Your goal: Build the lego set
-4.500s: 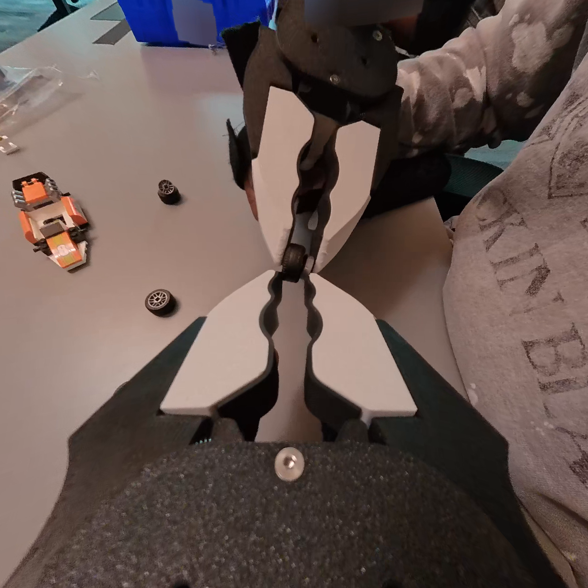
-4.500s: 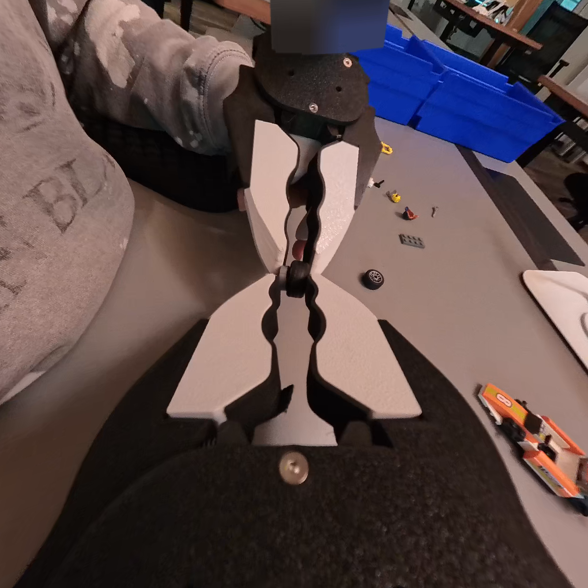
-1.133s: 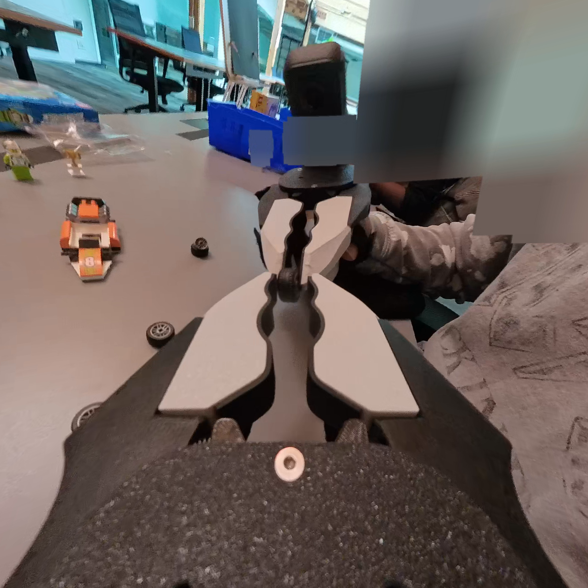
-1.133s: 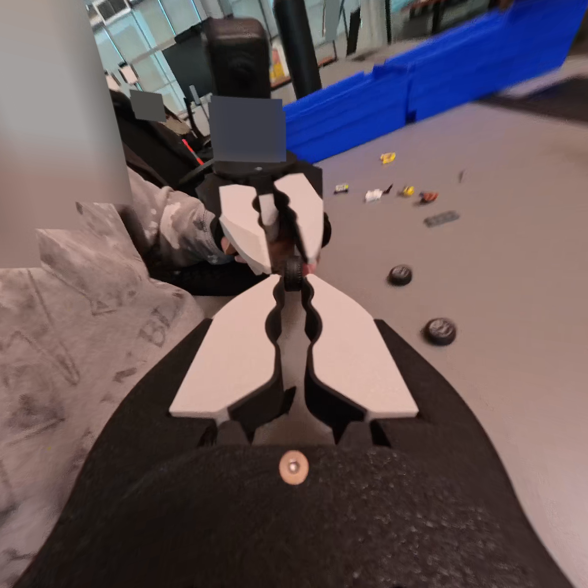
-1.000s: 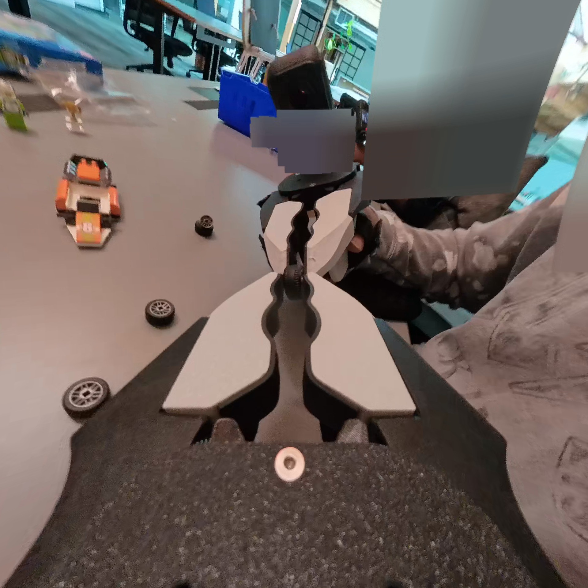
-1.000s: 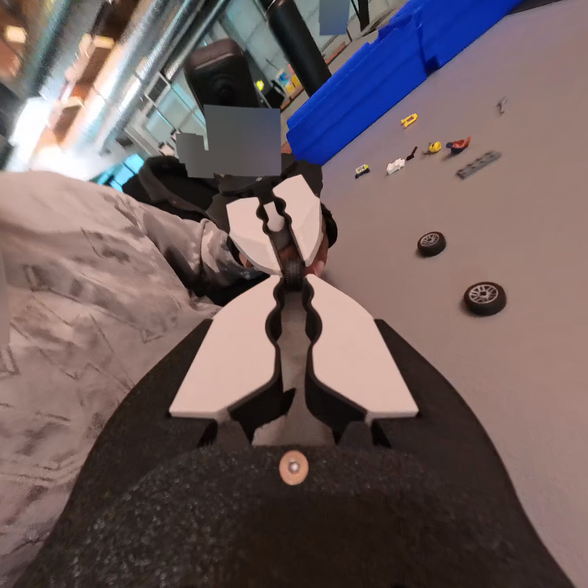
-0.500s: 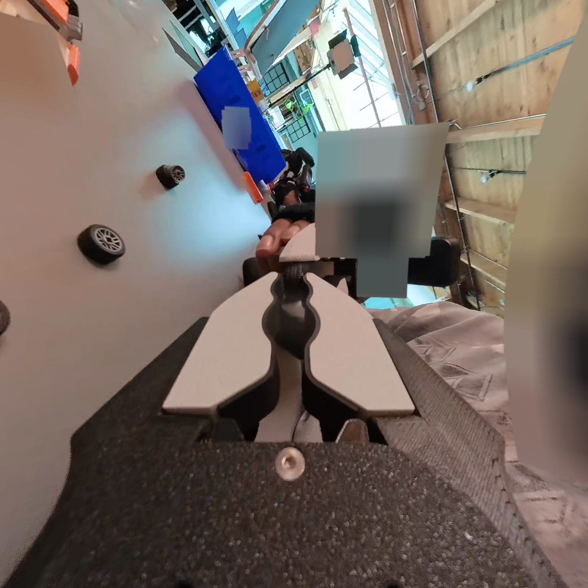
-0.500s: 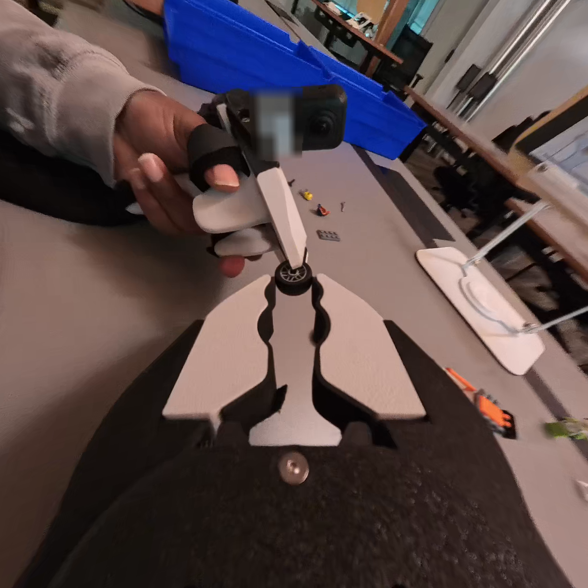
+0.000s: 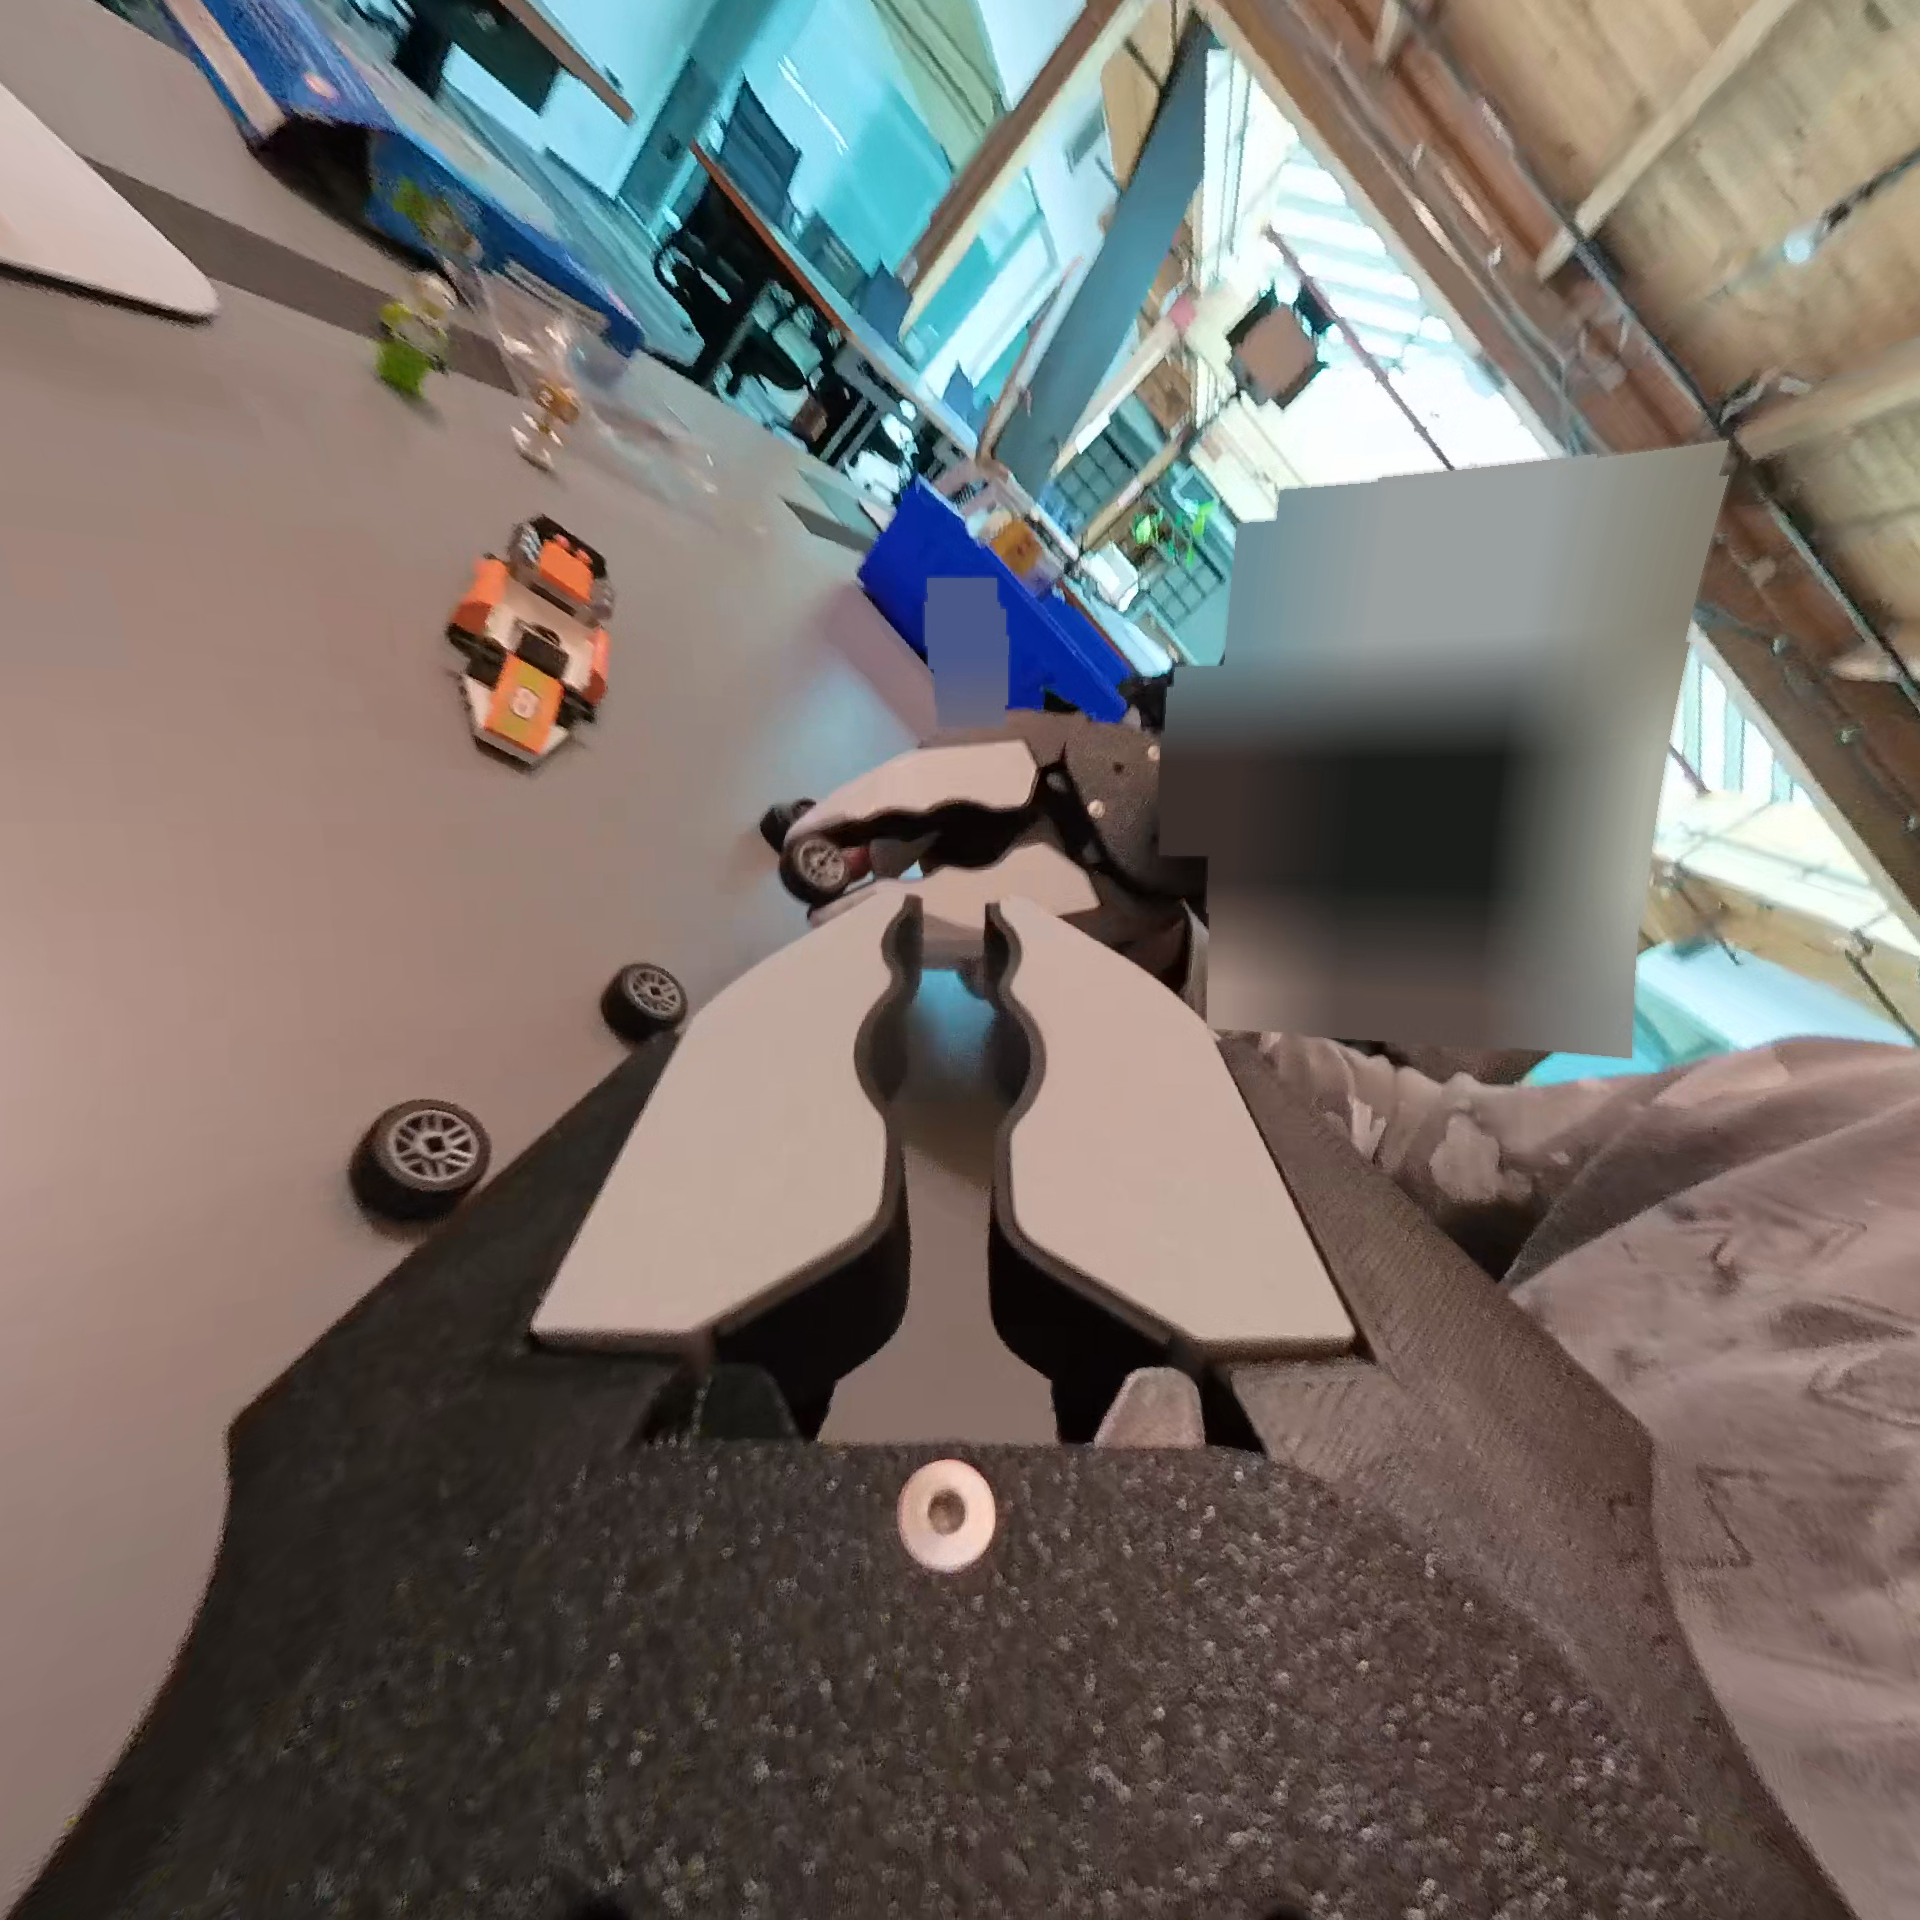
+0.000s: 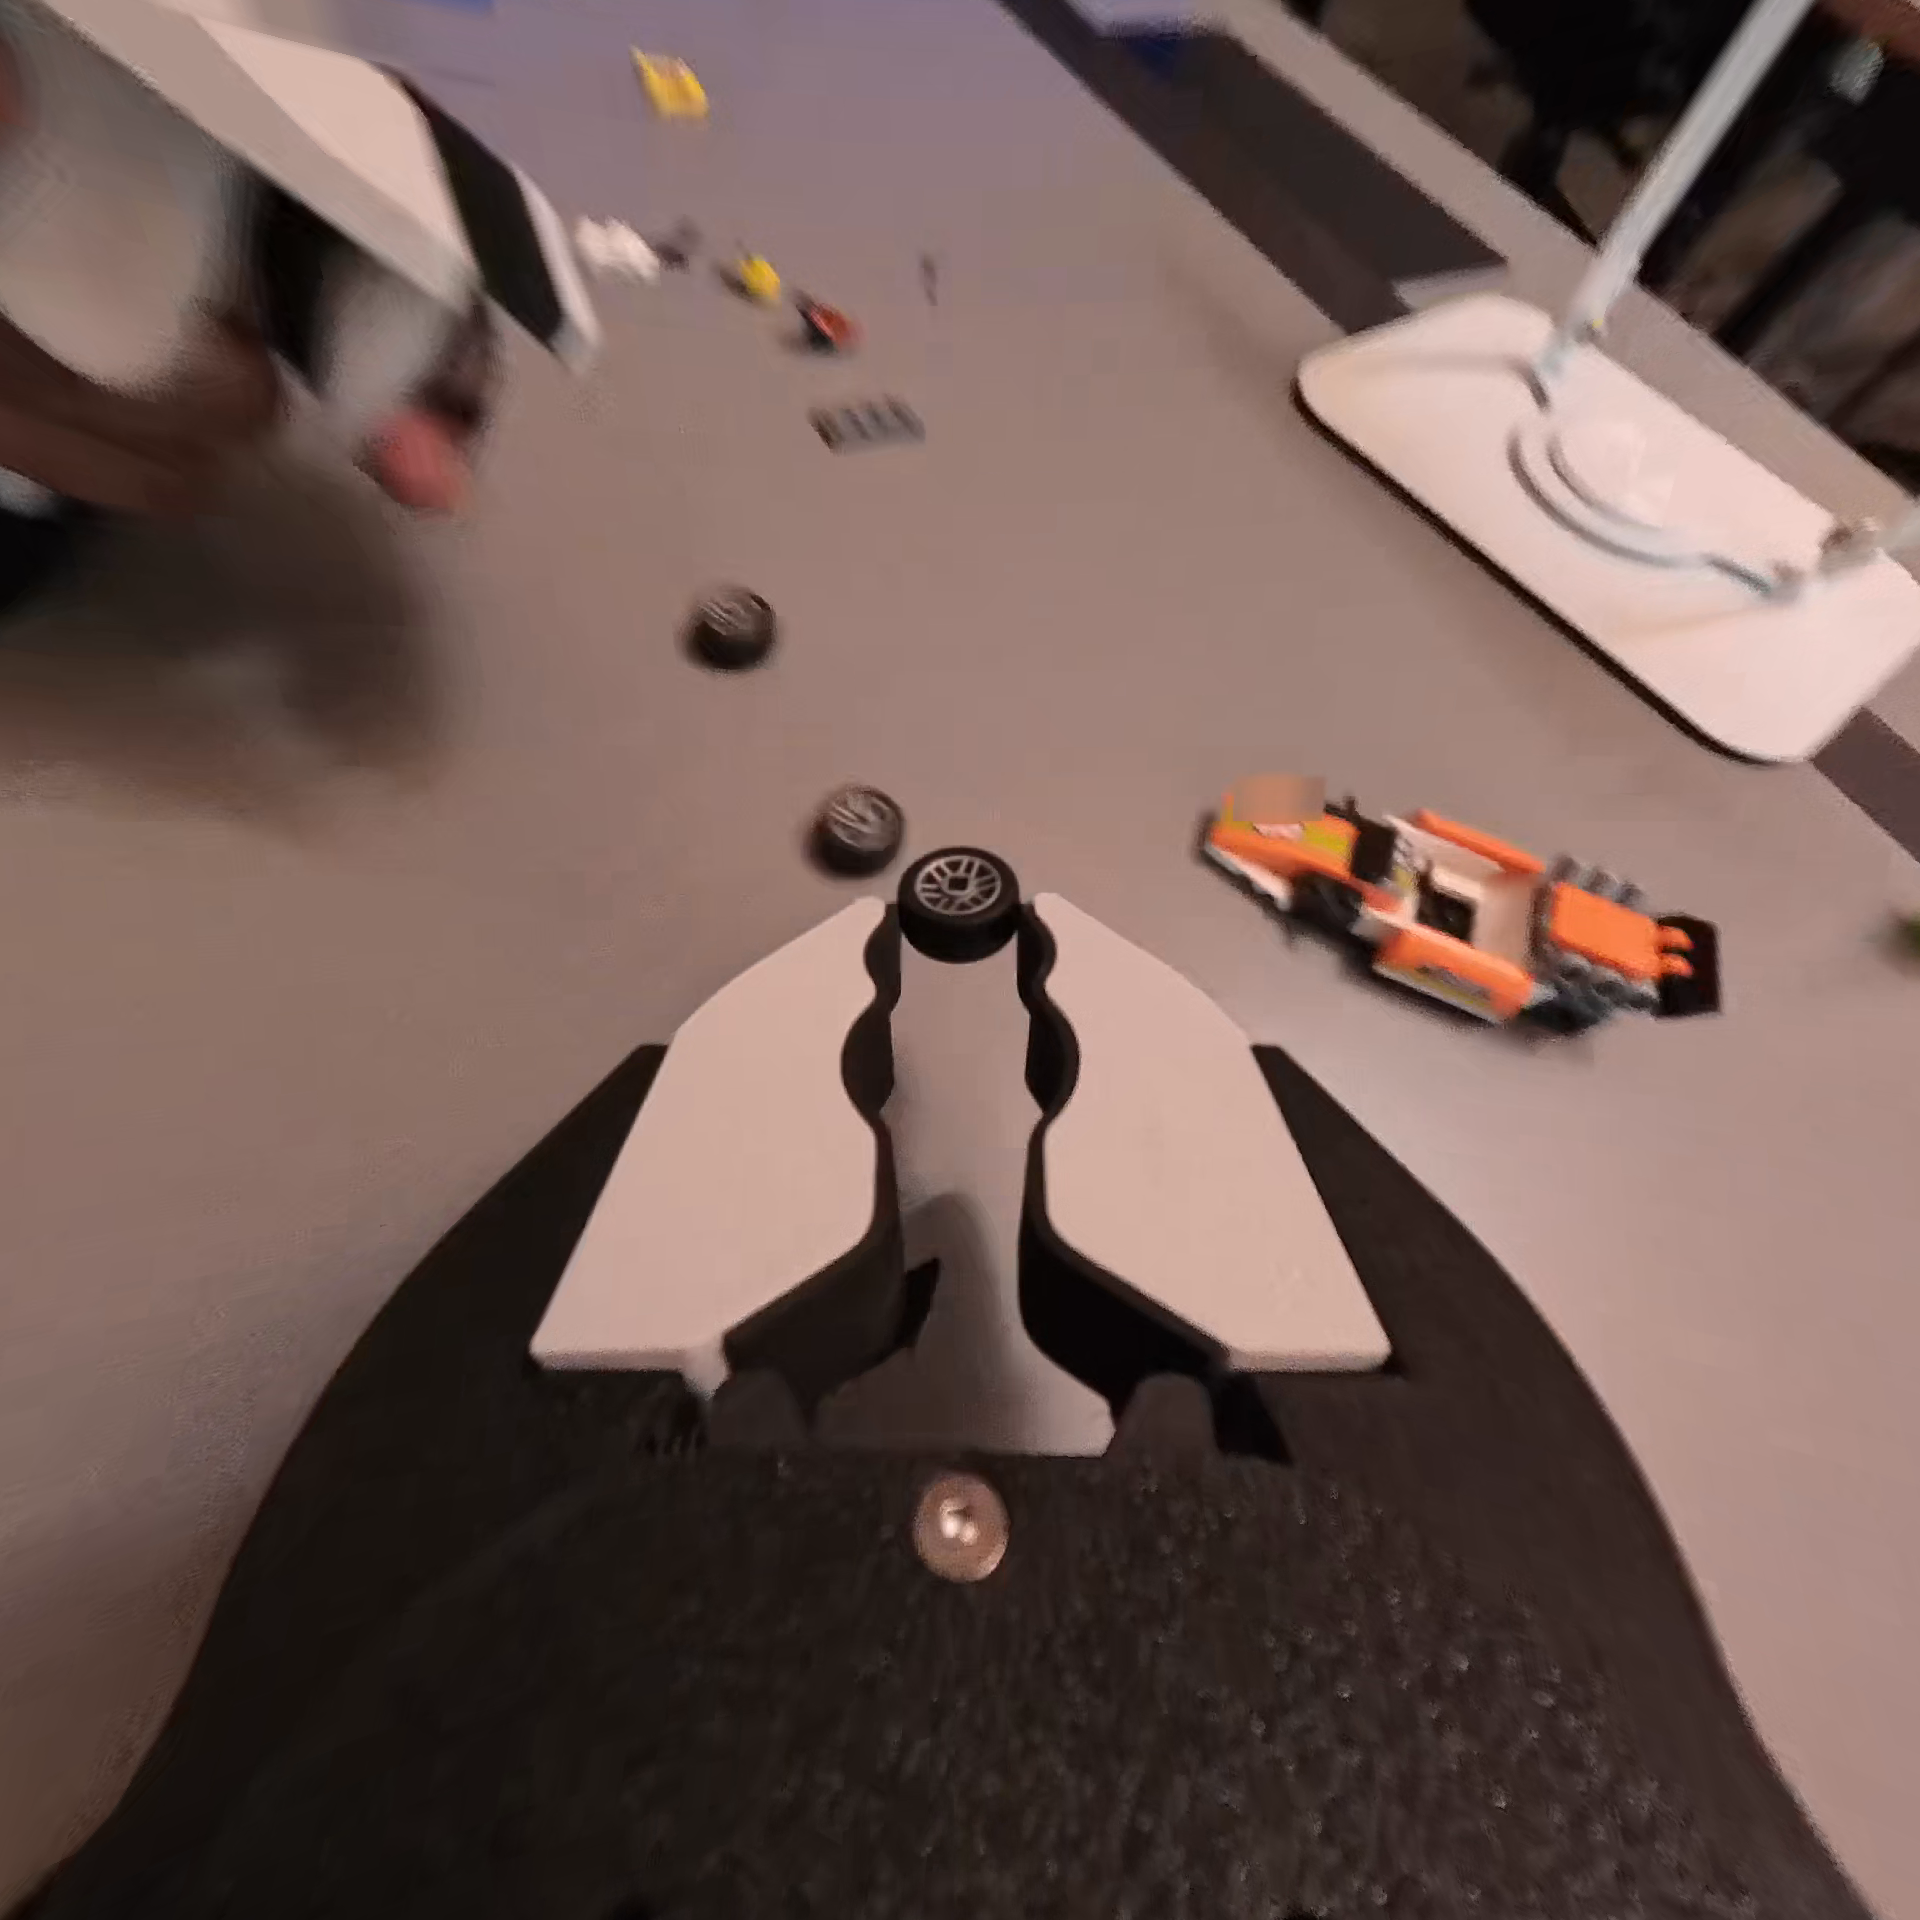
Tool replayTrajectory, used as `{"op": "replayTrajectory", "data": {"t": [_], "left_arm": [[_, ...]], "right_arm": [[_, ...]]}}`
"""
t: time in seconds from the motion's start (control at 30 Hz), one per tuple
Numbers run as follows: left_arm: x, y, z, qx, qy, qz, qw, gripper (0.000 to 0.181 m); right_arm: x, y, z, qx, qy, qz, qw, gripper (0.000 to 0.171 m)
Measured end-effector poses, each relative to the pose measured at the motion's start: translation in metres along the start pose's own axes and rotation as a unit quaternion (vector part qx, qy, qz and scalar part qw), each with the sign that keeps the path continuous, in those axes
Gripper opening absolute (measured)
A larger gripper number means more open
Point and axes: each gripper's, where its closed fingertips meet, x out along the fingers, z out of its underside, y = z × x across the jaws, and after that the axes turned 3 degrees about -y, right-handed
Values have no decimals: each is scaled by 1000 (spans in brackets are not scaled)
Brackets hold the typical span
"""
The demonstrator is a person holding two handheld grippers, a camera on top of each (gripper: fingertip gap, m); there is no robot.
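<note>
The right gripper (image 10: 958, 914) pinches a wheel (image 10: 957, 904) at its fingertips while the left gripper (image 9: 953, 914) is spread and empty; the wheel should be carried level to the orange car (image 10: 1455, 914) lying nearby on the table (image 10: 1351, 1195).

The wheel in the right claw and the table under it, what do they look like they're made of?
Wheel: seemingly a matte black rubber tyre on a grey spoked plastic rim with a slight sheen. Table: smooth grey top, probably laminate; soft, even reflections, no grain.
</note>
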Motion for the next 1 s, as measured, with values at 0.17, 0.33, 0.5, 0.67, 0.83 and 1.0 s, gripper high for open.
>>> {"op": "replayTrajectory", "data": {"t": [0.17,0.33,0.5,0.67,0.83,1.0], "left_arm": [[-9,-10,-13,-7,38,-19,999,8],[-8,-7,-7,31,10,-26,999,8],[0,-7,6,111,-35,-55,992,11],[1,-7,11,182,-54,-86,978,14],[2,-12,17,219,-82,-107,966,13],[6,-10,26,220,-99,-92,966,13]], "right_arm": [[23,0,16,40,-74,-37,996,21],[28,1,19,37,-91,-22,995,21],[25,2,25,26,-103,-13,994,26],[-4,23,17,12,-79,16,997,30],[-45,54,35,-2,-100,19,995,31],[-35,57,63,2,-125,22,992,31]]}}
